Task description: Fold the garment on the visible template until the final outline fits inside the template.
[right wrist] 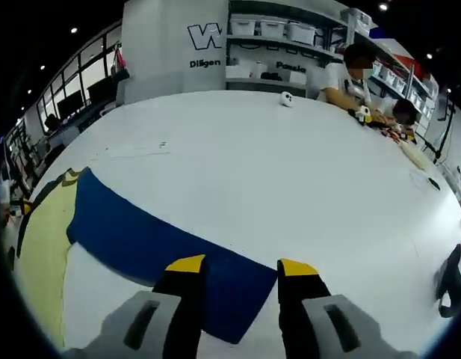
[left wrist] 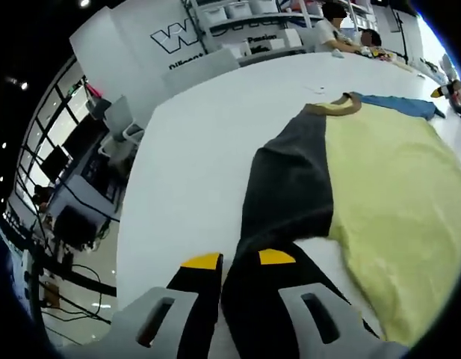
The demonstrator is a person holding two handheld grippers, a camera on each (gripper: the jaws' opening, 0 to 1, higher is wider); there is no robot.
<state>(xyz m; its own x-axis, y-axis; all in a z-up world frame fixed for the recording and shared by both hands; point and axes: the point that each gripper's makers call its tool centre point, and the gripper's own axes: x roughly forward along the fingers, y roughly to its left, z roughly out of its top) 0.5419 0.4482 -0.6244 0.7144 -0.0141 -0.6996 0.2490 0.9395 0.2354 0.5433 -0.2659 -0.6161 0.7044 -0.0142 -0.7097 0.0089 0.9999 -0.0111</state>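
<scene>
You had a white table [right wrist: 290,172] under the work. Two people [right wrist: 348,78] sat at its far edge. Behind them stood shelves [right wrist: 282,34] of white bins and a lettered wall panel [right wrist: 174,52]. A small white object [right wrist: 287,99] lay near them.

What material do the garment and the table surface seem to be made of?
The yellow garment with dark grey and blue sleeves looks like soft, matte knit fabric, perhaps cotton: it lies limp with slight wrinkles. The white table top seems a smooth, faintly glossy laminate or painted board; which one I cannot tell.
</scene>
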